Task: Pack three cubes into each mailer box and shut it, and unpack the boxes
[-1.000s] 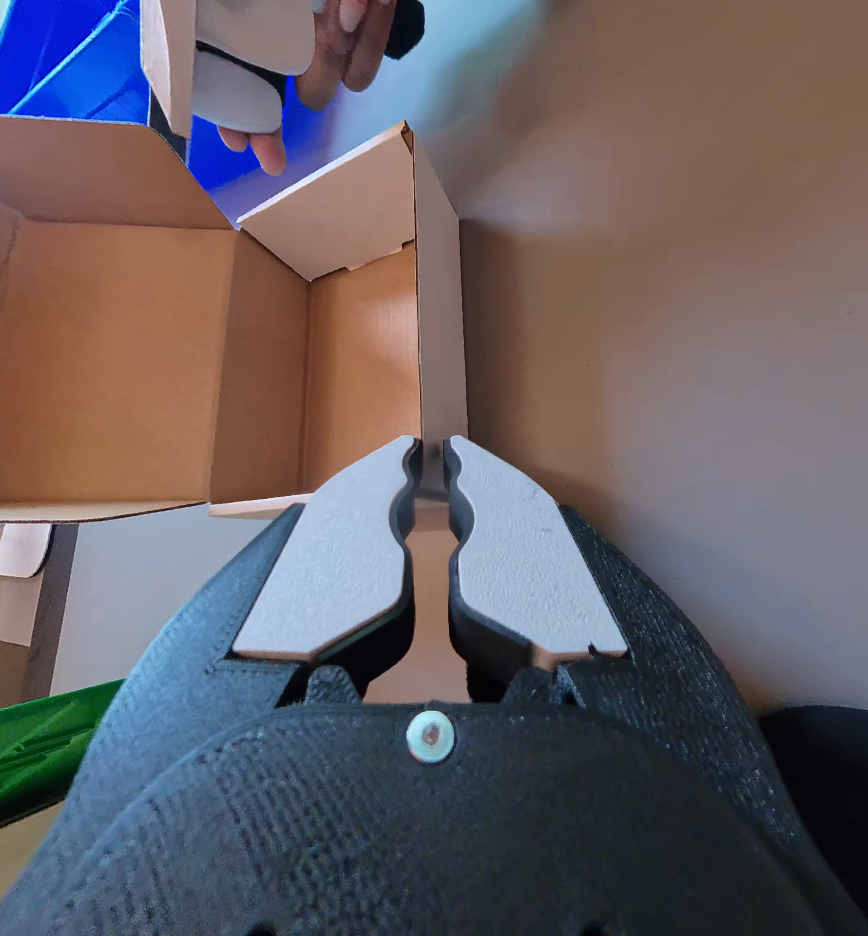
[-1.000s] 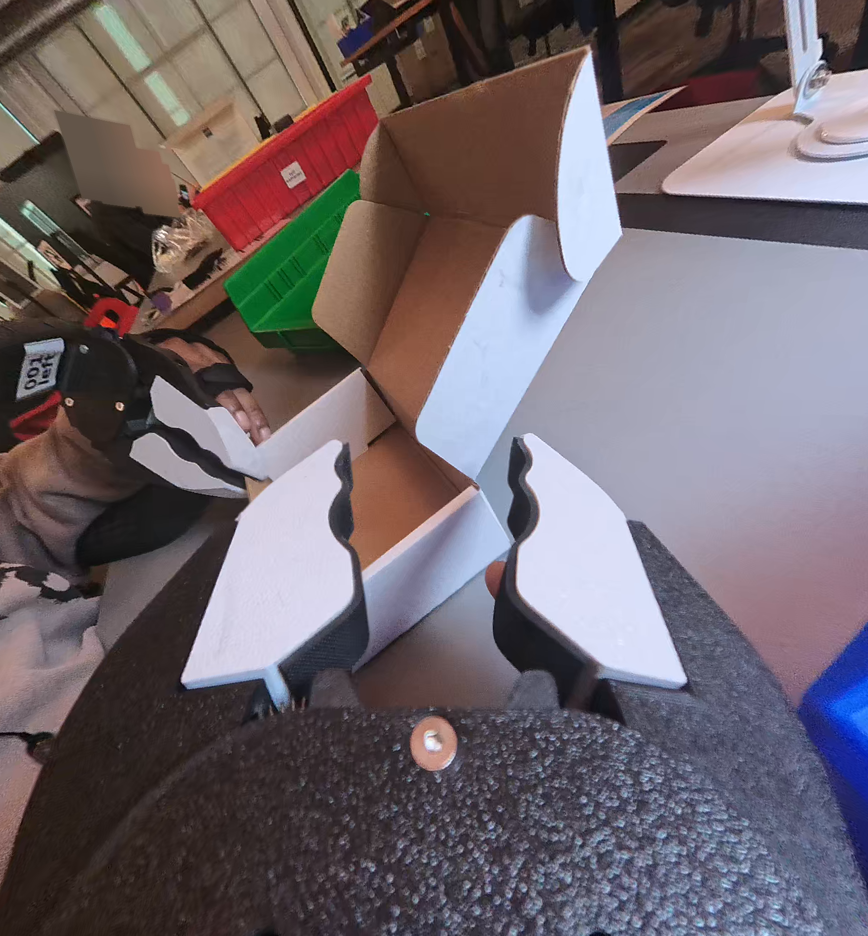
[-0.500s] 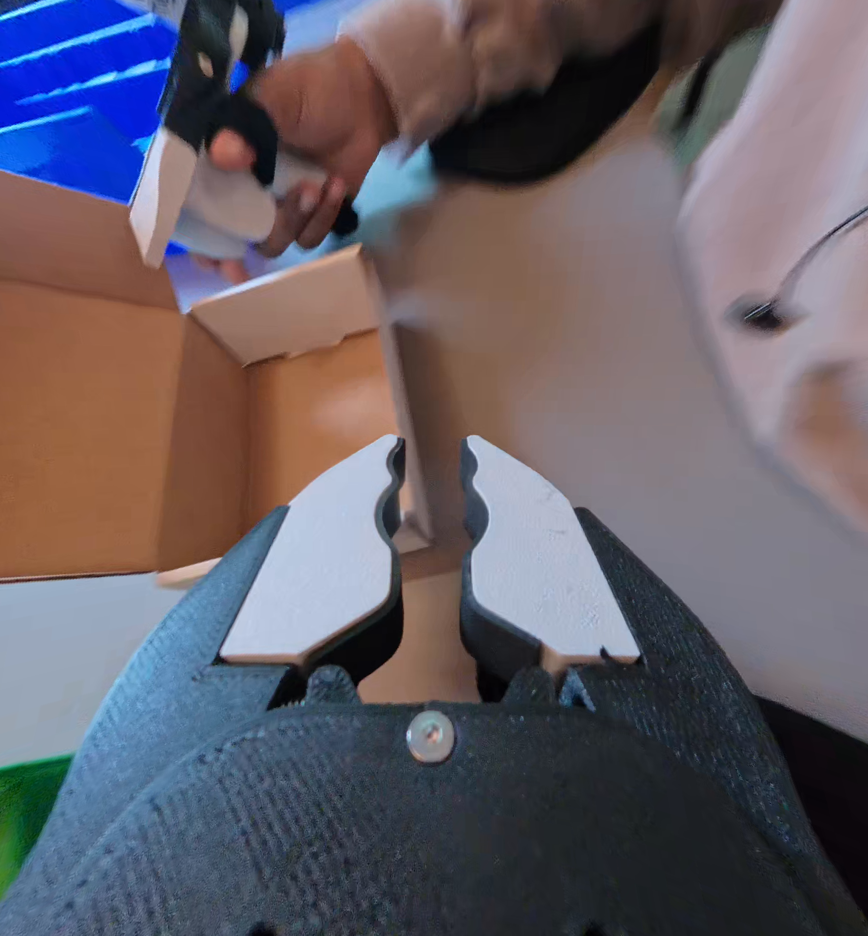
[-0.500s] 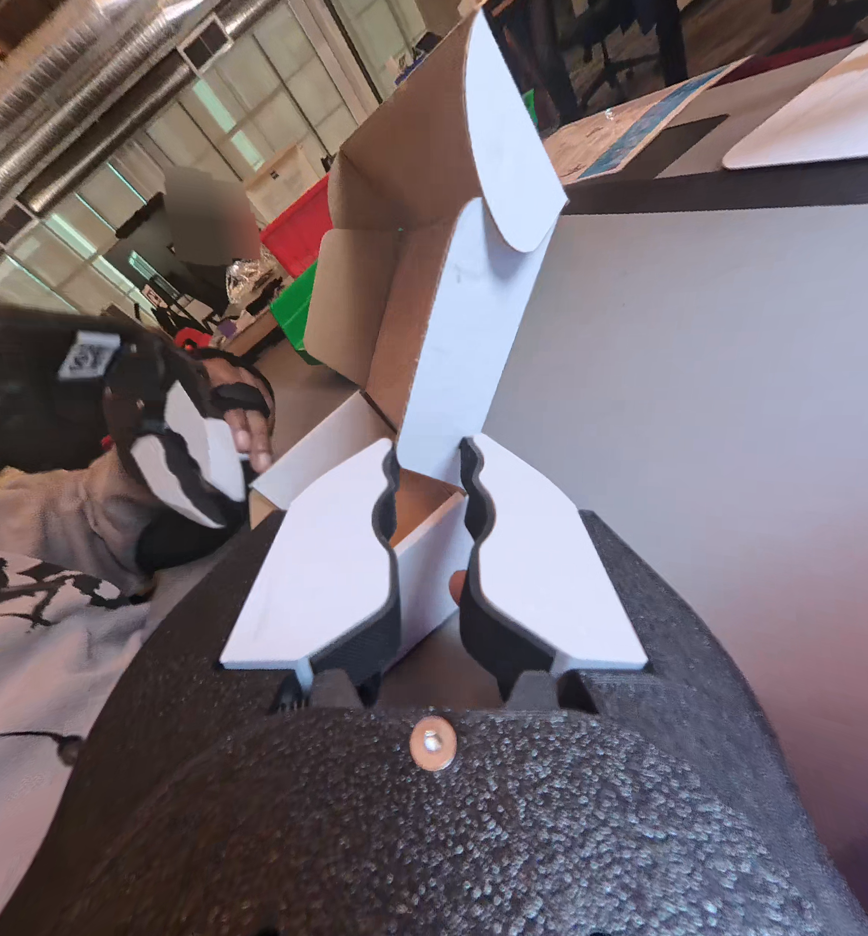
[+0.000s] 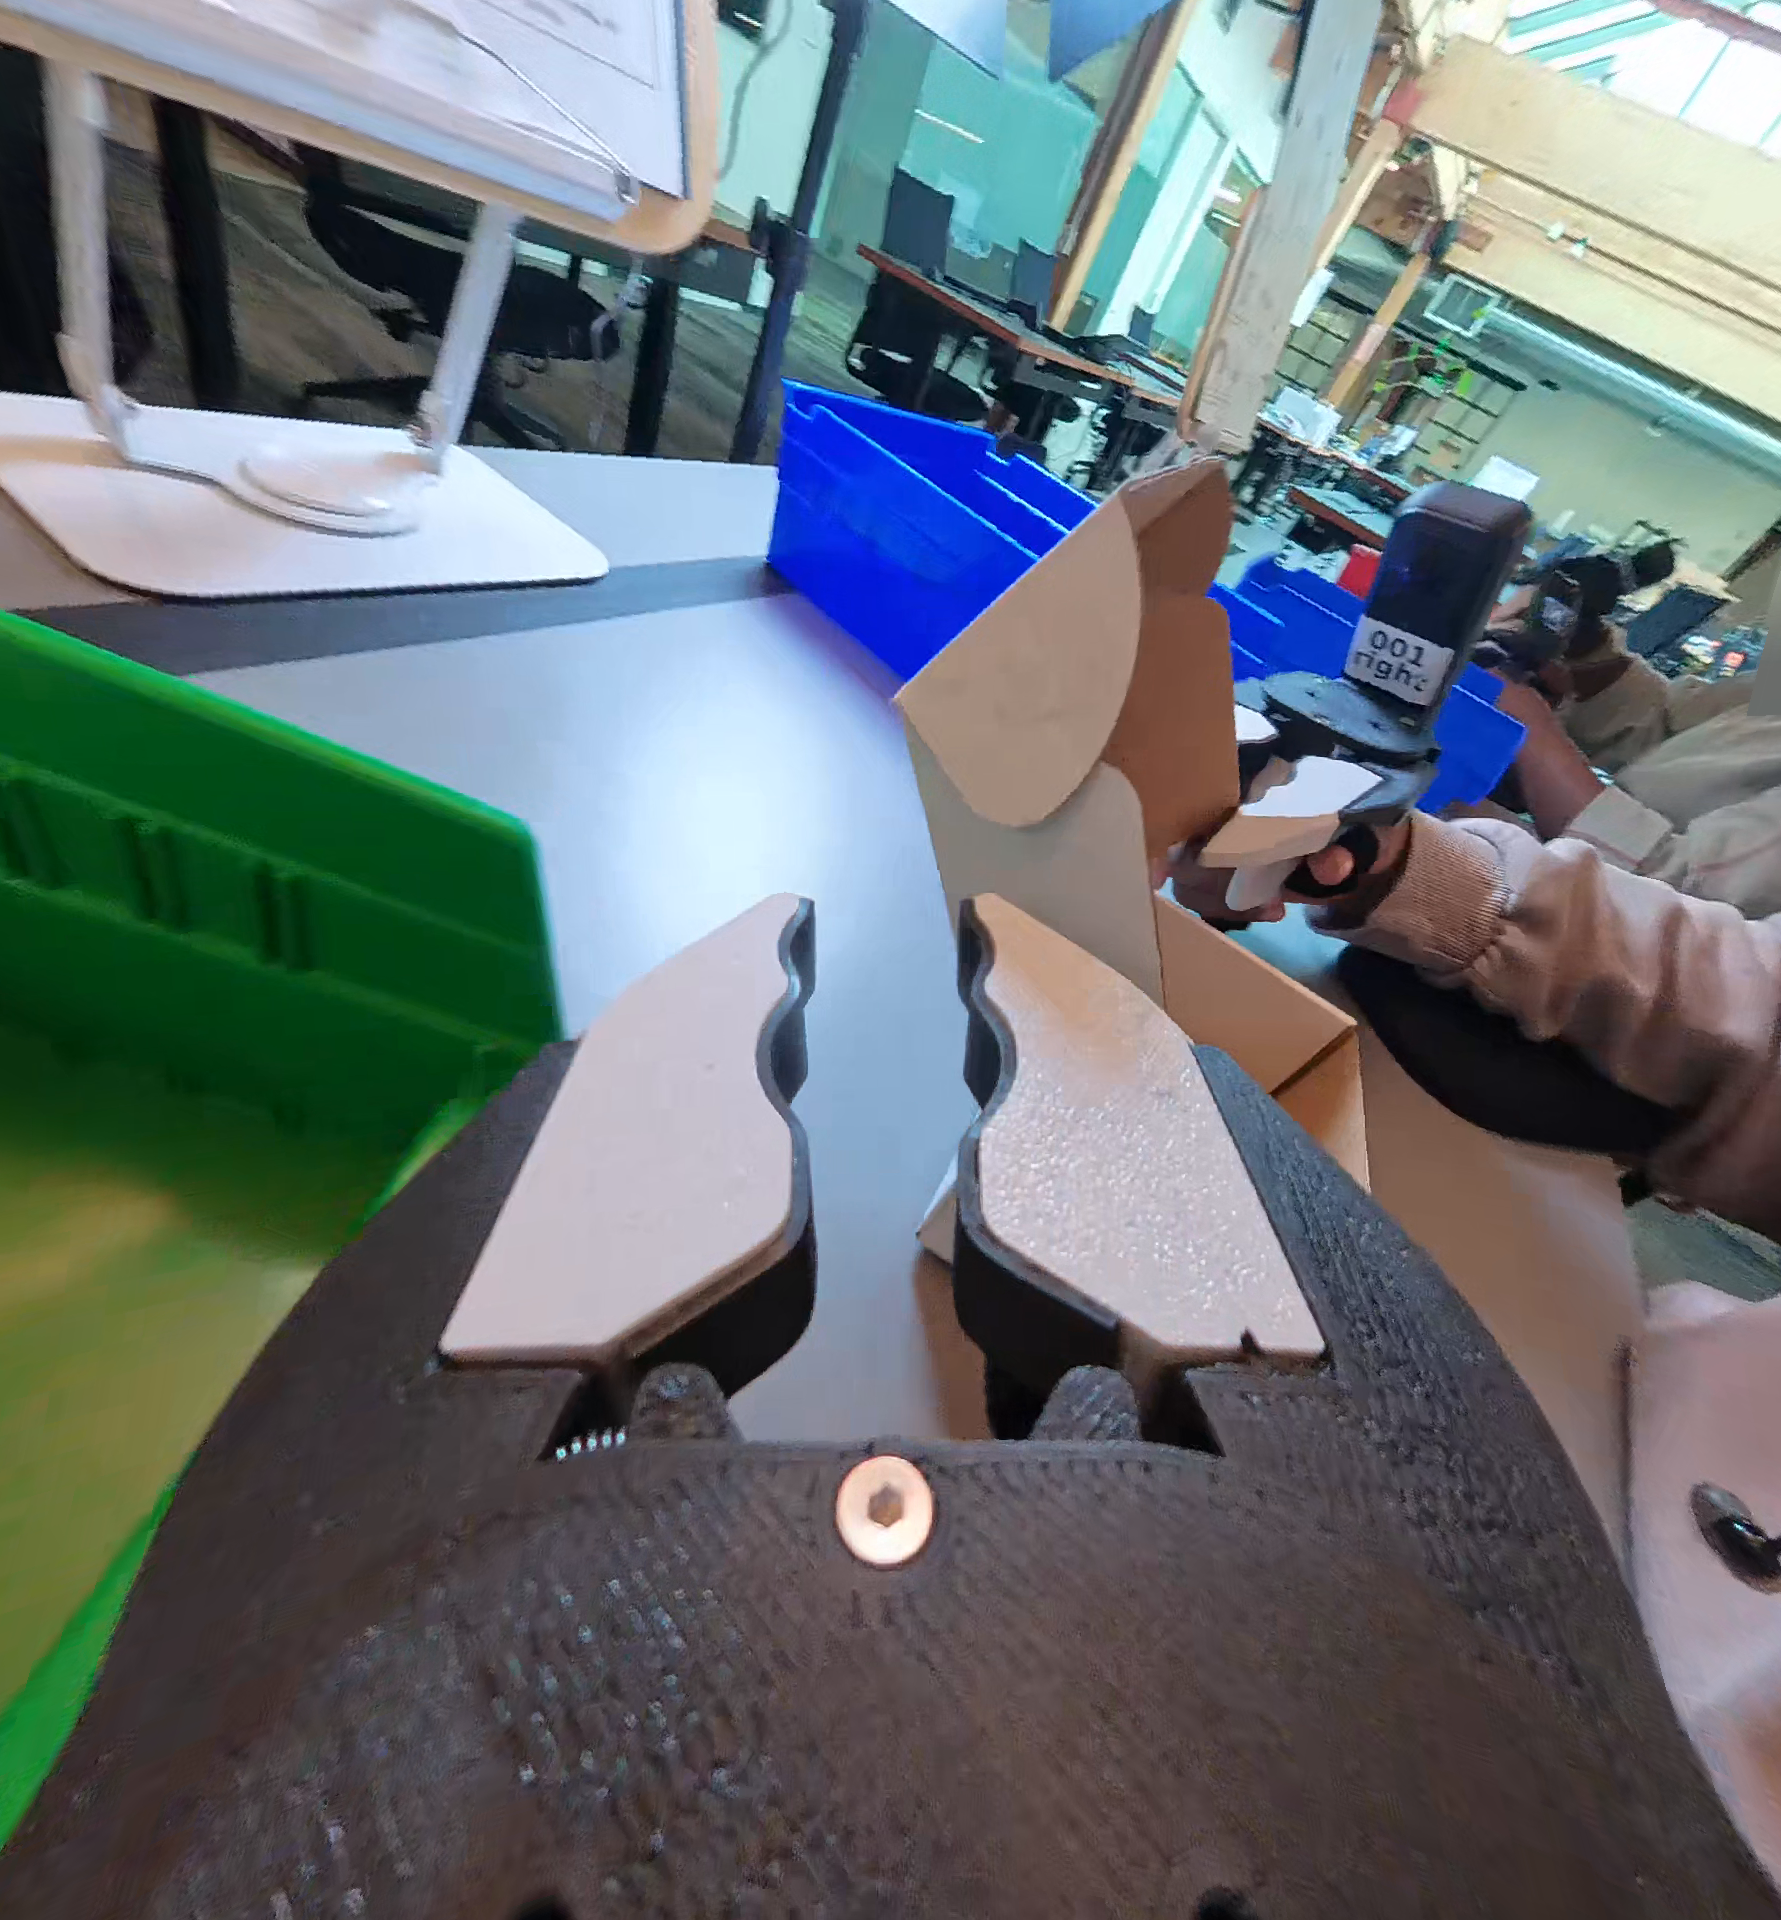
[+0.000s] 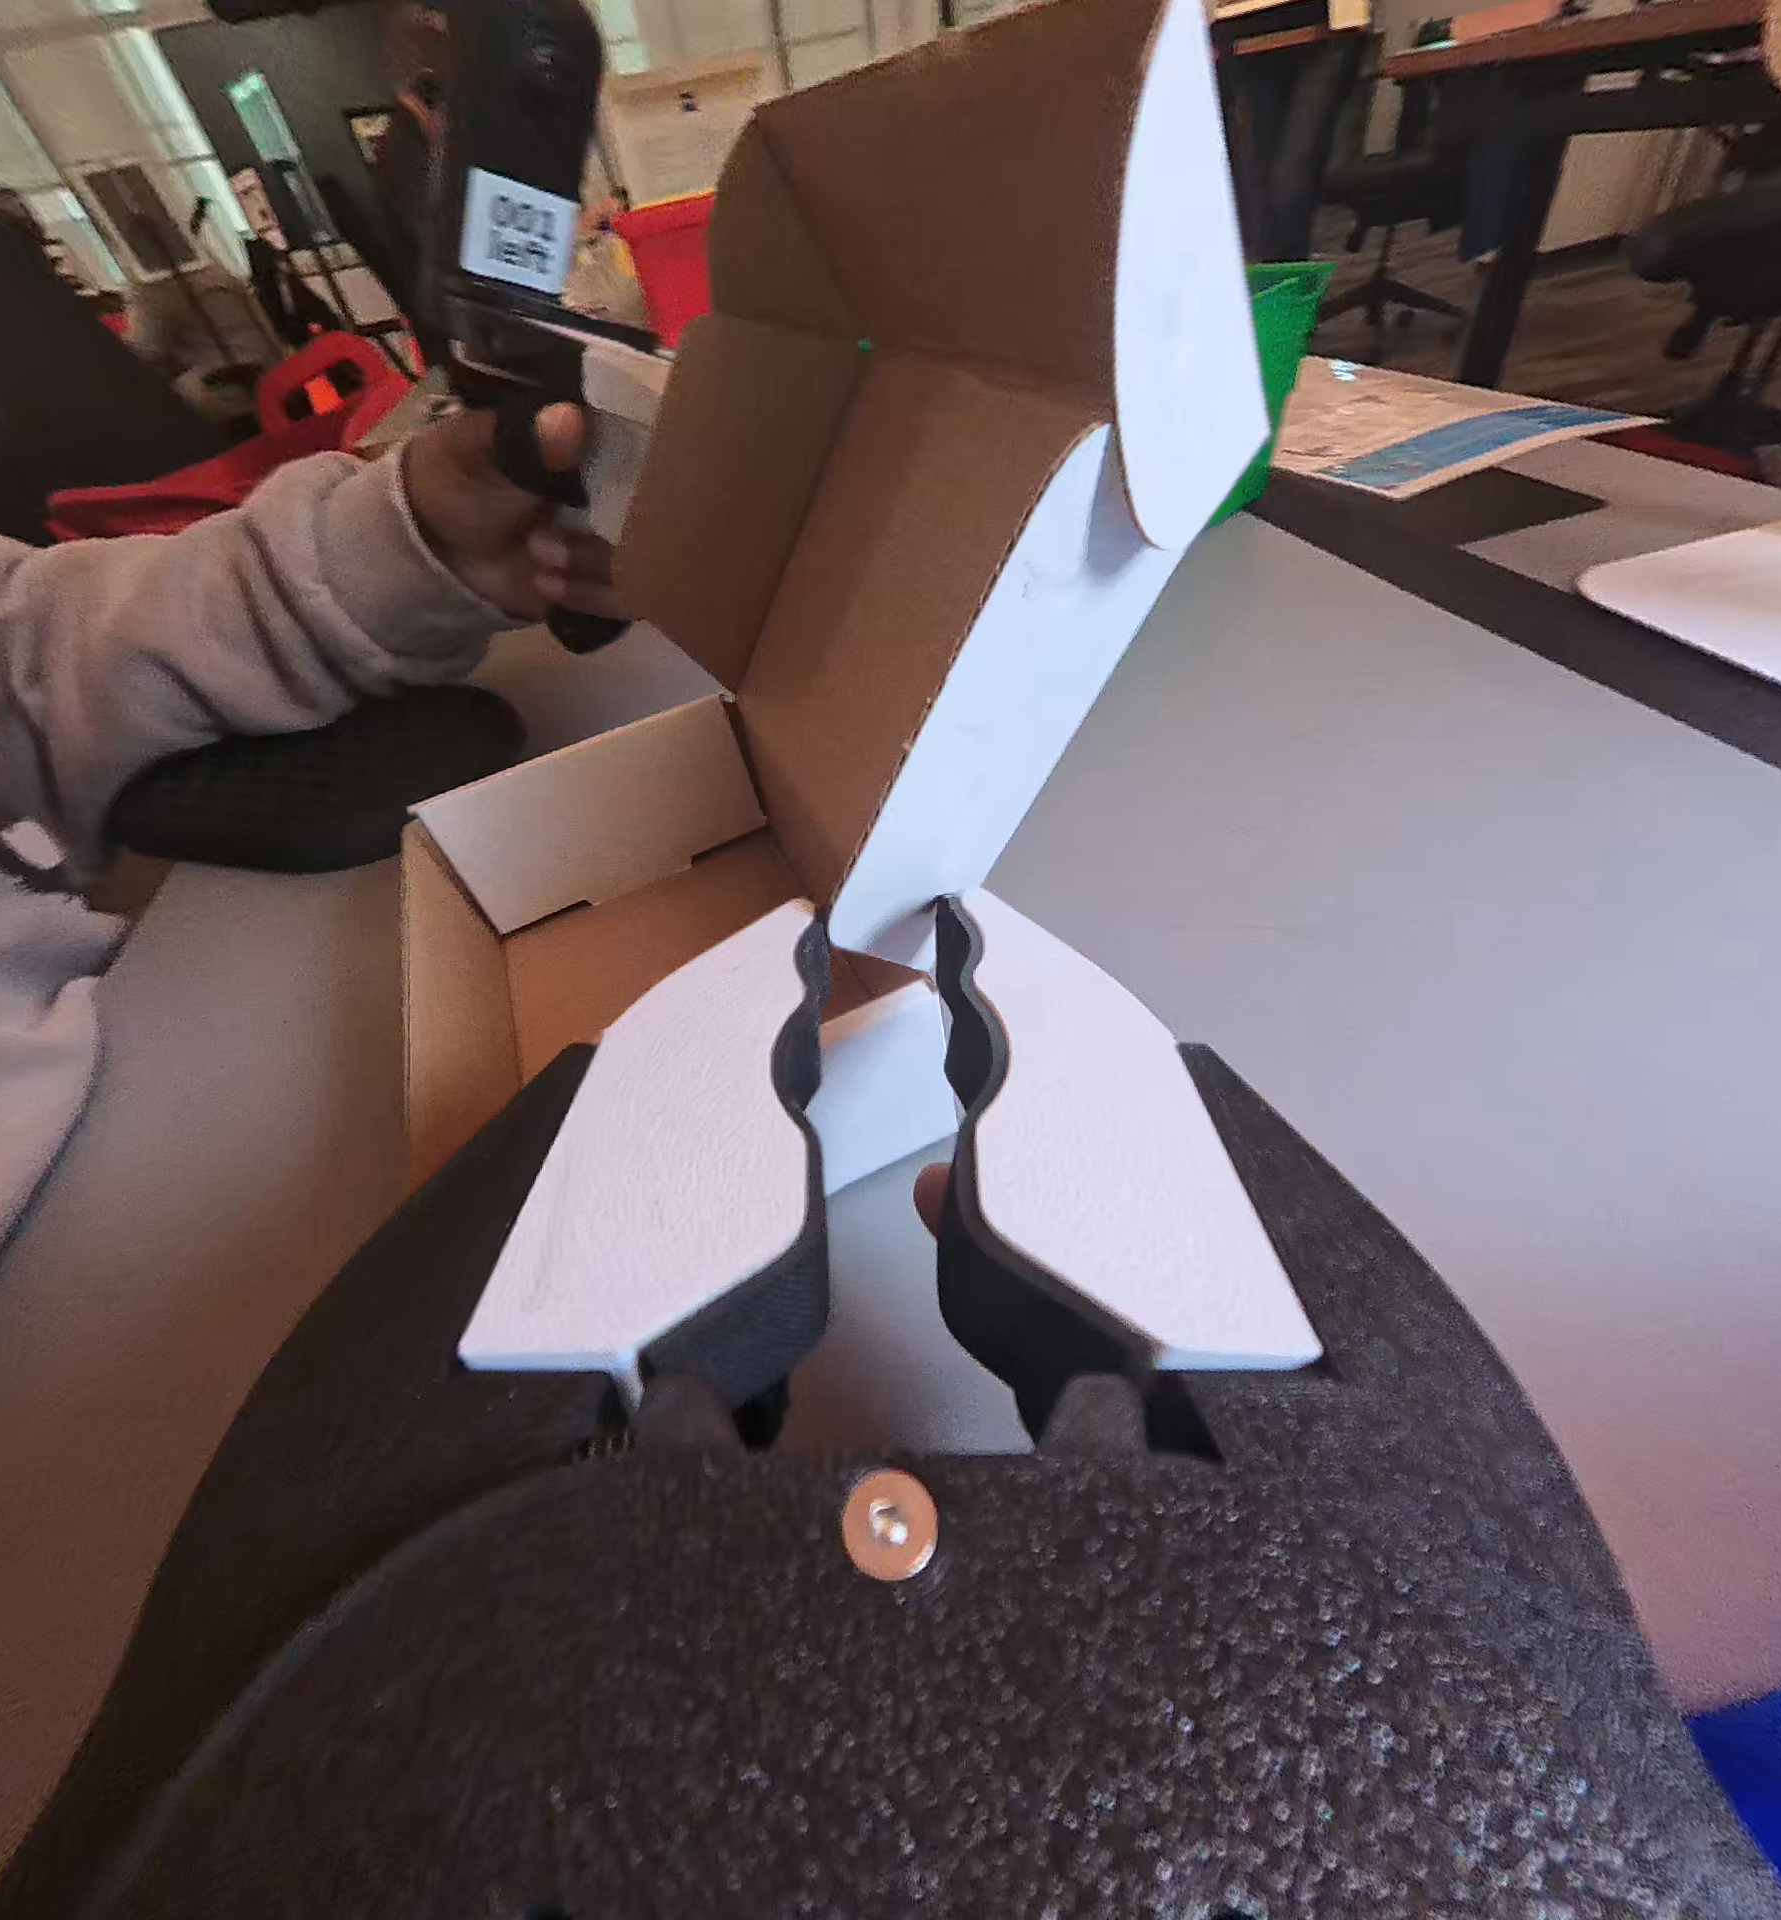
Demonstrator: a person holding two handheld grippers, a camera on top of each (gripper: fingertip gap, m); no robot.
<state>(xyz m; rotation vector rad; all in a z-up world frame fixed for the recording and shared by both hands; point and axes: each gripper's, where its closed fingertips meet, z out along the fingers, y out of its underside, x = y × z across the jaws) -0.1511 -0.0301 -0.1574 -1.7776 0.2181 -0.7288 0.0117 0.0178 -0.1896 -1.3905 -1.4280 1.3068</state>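
Observation:
A white mailer box with a brown inside (image 6: 647,831) stands open on the grey table, its lid (image 6: 896,540) raised nearly upright. No cube shows in the part of its floor I can see. My right gripper (image 6: 875,920) is partly open, and the narrow lower end of the lid's white side flap (image 6: 979,727) sits between its fingertips. My left gripper (image 5: 886,914) is open and empty over bare table, just left of the box (image 5: 1250,1018) and its lid (image 5: 1042,727). The right gripper also shows in the left wrist view (image 5: 1281,821), behind the lid.
A green bin (image 5: 190,883) stands close on the left. A blue bin (image 5: 907,520) stands behind the box. A white stand base (image 5: 273,499) sits at the back of the table. The person's sleeves (image 5: 1644,987) lie on the near right. A red bin (image 6: 673,249) stands farther off. Some 20 cm of space lies between my two pairs of fingers.
My left gripper let go of the box wall, opened and swung away, so it now looks across the table. My right gripper narrowed around the lid flap, and the lid stands more upright.

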